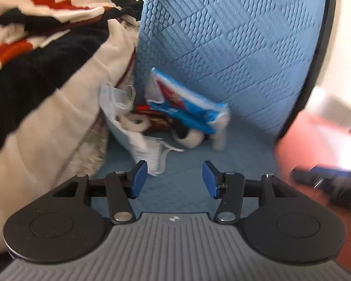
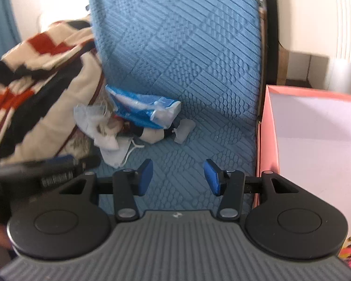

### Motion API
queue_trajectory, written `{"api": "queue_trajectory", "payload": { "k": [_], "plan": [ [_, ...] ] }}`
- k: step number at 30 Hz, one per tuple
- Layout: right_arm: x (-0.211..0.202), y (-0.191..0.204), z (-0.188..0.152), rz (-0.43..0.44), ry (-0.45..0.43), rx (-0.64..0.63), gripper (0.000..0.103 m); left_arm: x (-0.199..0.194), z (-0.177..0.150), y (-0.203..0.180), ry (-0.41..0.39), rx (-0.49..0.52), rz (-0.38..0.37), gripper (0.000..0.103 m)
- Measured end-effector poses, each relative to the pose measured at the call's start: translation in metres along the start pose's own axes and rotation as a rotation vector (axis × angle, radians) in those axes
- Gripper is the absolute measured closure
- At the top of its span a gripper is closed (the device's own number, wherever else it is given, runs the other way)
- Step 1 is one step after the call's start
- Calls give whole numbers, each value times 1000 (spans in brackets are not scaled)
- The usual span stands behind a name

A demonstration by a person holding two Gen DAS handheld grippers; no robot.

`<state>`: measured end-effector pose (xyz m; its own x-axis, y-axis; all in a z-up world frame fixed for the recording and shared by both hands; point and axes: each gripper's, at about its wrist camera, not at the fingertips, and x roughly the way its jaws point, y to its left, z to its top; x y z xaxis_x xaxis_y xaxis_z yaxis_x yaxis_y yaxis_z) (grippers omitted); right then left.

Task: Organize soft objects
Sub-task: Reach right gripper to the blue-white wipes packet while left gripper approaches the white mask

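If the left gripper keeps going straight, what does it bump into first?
Probably the white face mask lying on the blue bedspread, just ahead of the open left gripper; depth is hard to judge.

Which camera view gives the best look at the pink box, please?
The right wrist view: the pink box stands open beside the blue mattress, its pale inside visible. The left wrist view shows only a blurred pink patch at its right edge.

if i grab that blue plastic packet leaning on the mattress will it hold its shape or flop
Likely floppy: the blue plastic packet looks crinkled and sagging, with a loose clear end. Probably light, since it leans on the small items beneath without flattening them. The glossy film may slip, so pinch a fold.
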<state>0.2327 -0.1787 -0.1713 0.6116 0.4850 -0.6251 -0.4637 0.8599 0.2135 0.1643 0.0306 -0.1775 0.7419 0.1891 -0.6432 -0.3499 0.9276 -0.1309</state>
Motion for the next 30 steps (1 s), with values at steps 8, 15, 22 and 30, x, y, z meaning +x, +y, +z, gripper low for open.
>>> {"api": "queue_trajectory", "payload": {
  "k": [8, 15, 22, 30],
  "plan": [
    [28, -7, 19, 29, 15, 32, 52, 31, 7, 17, 78, -107, 42, 45],
    [63, 1, 41, 67, 26, -27, 52, 59, 24, 35, 103, -229, 98, 45],
    [92, 15, 57, 123, 3, -99, 52, 69, 41, 61, 66, -348, 147, 50],
    [117, 48, 67, 111, -95, -281, 52, 81, 50, 76, 57, -413, 208, 72]
  ]
}}
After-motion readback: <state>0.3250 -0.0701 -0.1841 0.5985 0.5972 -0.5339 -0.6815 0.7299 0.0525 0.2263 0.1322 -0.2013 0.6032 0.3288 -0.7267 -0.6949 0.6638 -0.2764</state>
